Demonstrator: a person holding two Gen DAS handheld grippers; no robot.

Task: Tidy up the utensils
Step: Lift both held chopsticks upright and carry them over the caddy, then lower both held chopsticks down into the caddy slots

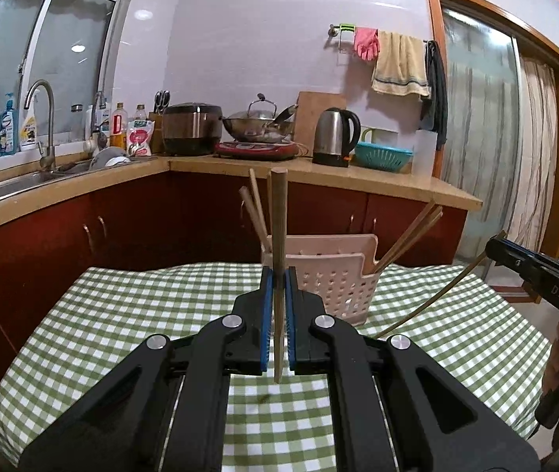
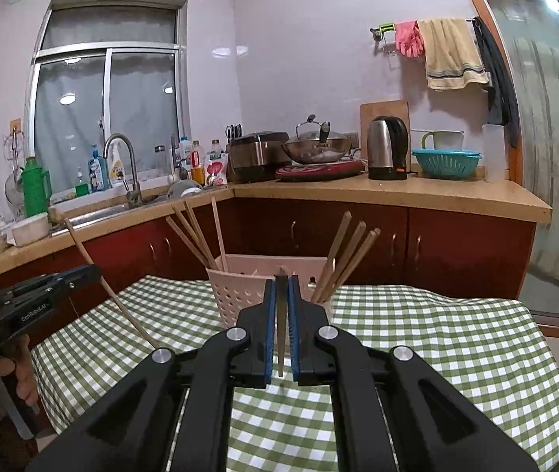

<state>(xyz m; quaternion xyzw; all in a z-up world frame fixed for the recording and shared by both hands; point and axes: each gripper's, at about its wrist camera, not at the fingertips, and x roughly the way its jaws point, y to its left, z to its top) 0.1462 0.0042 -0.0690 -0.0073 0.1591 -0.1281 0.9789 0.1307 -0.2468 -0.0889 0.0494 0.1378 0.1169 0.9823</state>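
**Between both sets of pads: one chopstick each**

Ahead of my two grippers stands the pale pink perforated plastic utensil basket (image 1: 340,281) on the green-and-white checked tablecloth (image 1: 122,314), wooden chopsticks (image 2: 342,259) leaning in both ends. My left gripper (image 1: 278,275) pinches a brown wooden chopstick (image 1: 278,236) upright. My right gripper (image 2: 281,289) pinches a thin chopstick (image 2: 280,338). "GenRobot.AI" reads on the left gripper's side.

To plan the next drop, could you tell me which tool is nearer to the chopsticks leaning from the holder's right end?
Right. The right tool points almost straight at those chopsticks; the left tool sits off toward the holder's other end.
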